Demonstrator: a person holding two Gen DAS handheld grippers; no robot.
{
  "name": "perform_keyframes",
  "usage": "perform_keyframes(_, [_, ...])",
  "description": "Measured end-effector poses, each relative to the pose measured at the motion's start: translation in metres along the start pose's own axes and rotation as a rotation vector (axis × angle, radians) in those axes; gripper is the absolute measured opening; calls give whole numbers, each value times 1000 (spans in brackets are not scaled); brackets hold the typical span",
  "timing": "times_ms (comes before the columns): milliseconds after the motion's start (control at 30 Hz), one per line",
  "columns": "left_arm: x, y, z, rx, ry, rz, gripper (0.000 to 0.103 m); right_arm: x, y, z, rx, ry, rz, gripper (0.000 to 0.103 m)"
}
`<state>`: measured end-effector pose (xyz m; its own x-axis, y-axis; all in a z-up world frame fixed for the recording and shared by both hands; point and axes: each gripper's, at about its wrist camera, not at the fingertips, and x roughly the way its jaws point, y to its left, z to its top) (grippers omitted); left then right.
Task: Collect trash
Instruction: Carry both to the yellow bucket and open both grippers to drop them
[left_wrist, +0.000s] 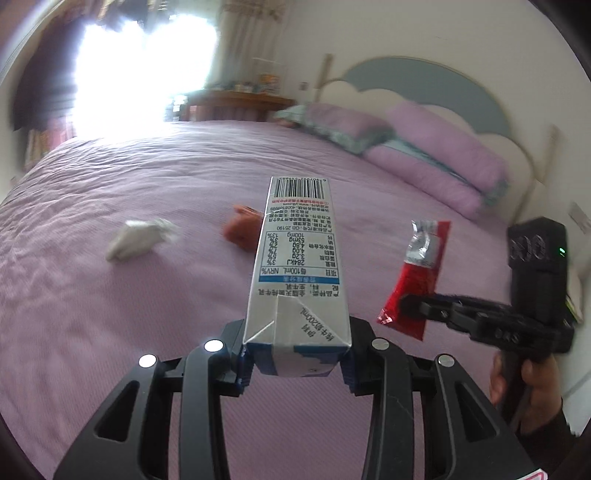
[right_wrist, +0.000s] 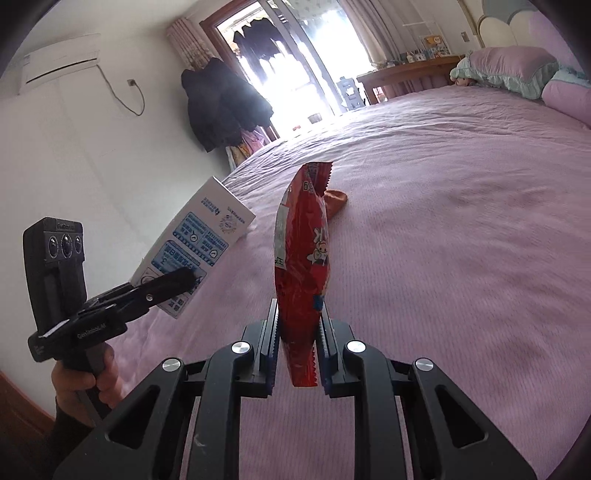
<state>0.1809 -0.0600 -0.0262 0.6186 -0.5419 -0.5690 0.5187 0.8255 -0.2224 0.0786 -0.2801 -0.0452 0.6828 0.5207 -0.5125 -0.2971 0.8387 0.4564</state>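
My left gripper (left_wrist: 295, 363) is shut on a white and blue milk carton (left_wrist: 295, 266), which sticks out forward over the bed; the same carton (right_wrist: 192, 243) shows in the right wrist view, clamped in the left gripper (right_wrist: 181, 278). My right gripper (right_wrist: 298, 347) is shut on a red snack wrapper (right_wrist: 301, 254) held on edge. From the left wrist view that wrapper (left_wrist: 417, 277) hangs in the right gripper (left_wrist: 410, 306) at the right. On the bedspread lie a crumpled white tissue (left_wrist: 138, 238) and an orange-brown scrap (left_wrist: 242, 229), also visible as the scrap (right_wrist: 334, 201).
A purple bedspread (left_wrist: 110, 314) covers the bed. Purple and teal pillows (left_wrist: 436, 155) lie by the headboard (left_wrist: 424, 77). A wooden side table (right_wrist: 406, 75) stands by the bright glass door (right_wrist: 291, 62). A dark coat (right_wrist: 221, 99) hangs on the wall. A hand (right_wrist: 92, 384) grips the left handle.
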Motion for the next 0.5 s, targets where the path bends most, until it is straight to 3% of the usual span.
perform_keyframes(133, [-22, -34, -34, 0, 31, -146, 38, -56, -4, -46, 19, -4, -33, 18])
perform_keyframes(233, [-27, -63, -58, 21, 57, -212, 38, -103, -14, -89, 67, -18, -95, 18])
perform_keyframes(367, [-19, -106, -90, 61, 113, -300, 38, -167, -36, -153, 165, -37, -254, 18])
perform_keyframes(500, [-7, -150, -123, 86, 167, -391, 38, -202, -59, -217, 282, -15, -375, 18])
